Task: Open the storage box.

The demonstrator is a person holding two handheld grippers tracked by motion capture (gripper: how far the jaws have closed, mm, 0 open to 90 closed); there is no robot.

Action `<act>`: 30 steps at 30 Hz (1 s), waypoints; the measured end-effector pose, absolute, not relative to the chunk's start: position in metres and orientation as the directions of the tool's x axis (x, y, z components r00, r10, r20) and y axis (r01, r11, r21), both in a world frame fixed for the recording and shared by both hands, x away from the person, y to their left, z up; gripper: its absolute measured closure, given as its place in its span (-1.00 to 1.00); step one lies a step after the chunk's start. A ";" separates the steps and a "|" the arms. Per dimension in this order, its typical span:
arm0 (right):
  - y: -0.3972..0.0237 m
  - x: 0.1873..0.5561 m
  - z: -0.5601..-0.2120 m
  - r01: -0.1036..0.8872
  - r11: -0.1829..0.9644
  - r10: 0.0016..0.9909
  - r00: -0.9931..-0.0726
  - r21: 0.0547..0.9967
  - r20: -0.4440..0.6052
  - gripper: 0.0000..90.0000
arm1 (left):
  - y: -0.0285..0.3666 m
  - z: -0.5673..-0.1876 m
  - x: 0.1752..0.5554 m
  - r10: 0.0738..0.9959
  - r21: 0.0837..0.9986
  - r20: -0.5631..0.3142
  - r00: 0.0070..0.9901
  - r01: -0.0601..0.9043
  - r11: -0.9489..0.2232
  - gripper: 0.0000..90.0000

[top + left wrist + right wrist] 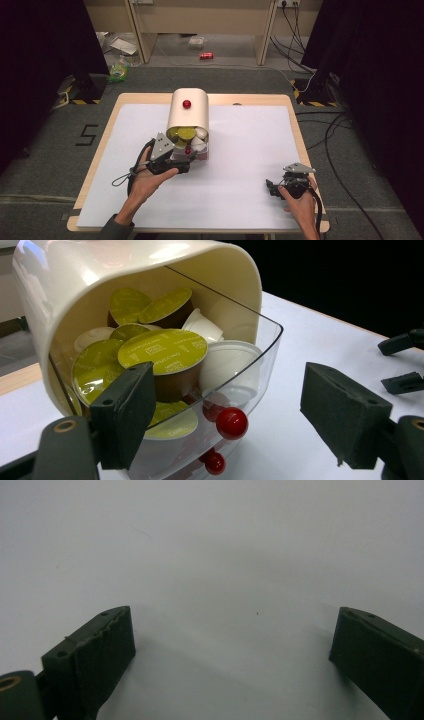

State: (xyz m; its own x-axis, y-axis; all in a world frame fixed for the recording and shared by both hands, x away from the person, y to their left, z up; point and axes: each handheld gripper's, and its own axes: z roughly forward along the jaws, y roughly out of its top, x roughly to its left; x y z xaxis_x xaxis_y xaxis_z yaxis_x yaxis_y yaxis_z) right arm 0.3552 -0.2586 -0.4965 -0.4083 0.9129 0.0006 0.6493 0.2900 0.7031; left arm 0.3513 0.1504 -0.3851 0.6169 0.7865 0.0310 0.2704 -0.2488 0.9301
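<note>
Left gripper (181,161) sits right at the mouth of the capsule dispenser (188,112), jaws spread apart and clamping nothing. In the left gripper view one pad overlaps the clear drawer (260,360) on the near side, and I can't tell if it's actually touching; the other pad is well off to the side over bare bench. The red knob (232,423) on the drawer front sits between the two jaws, untouched.

The dispenser is a cream, rounded-top box standing near the middle of the bench (250,165), a bit toward the far edge. Its long axis runs front to back, and the open end with the pulled-out drawer points toward the person. There's a second red knob (186,104) on the top of it.

The drawer is packed with coffee capsules (162,352), mostly green-lidded, a few white ones. Writing on the lids: I can make out "CAPPUCCINO" on the big front one, the rest is too small to read.

Right gripper (274,188) rests near the bench's right front corner, well apart from the dispenser, jaws wide open with nothing but white surface between them in the right gripper view.

Loads of open bench to the right and front of the dispenser. On the floor left of the bench there's a "5" marked (86,134).
</note>
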 end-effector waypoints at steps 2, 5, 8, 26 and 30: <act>-0.259 0.355 -0.496 0.649 0.290 0.913 -0.408 0.703 0.000 -0.90 | 0.151 -0.385 0.350 0.786 0.930 0.032 0.618 0.270 -0.250 -0.52; -0.259 0.355 -0.496 0.649 0.290 0.913 -0.408 0.703 0.000 -0.90 | 0.151 -0.386 0.347 0.786 0.931 0.030 0.617 0.269 -0.247 -0.51; -0.259 0.355 -0.496 0.649 0.291 0.913 -0.409 0.703 0.000 -0.90 | 0.151 -0.387 0.346 0.786 0.932 0.033 0.617 0.265 -0.246 -0.51; -0.259 0.355 -0.496 0.649 0.290 0.913 -0.408 0.703 0.000 -0.90 | 0.153 -0.390 0.332 0.780 0.937 0.030 0.625 0.254 -0.240 -0.51; -0.259 0.355 -0.496 0.649 0.290 0.913 -0.408 0.703 0.000 -0.90 | 0.154 -0.390 0.329 0.776 0.936 0.027 0.631 0.256 -0.240 -0.51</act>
State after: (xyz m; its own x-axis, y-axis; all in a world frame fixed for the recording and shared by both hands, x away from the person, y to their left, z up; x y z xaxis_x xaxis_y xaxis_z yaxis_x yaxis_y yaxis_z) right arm 0.3551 -0.2587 -0.4965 -0.4083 0.9128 0.0003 0.6492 0.2902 0.7031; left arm 0.3286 0.1536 -0.3898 0.6306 0.7756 0.0267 0.2559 -0.2403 0.9364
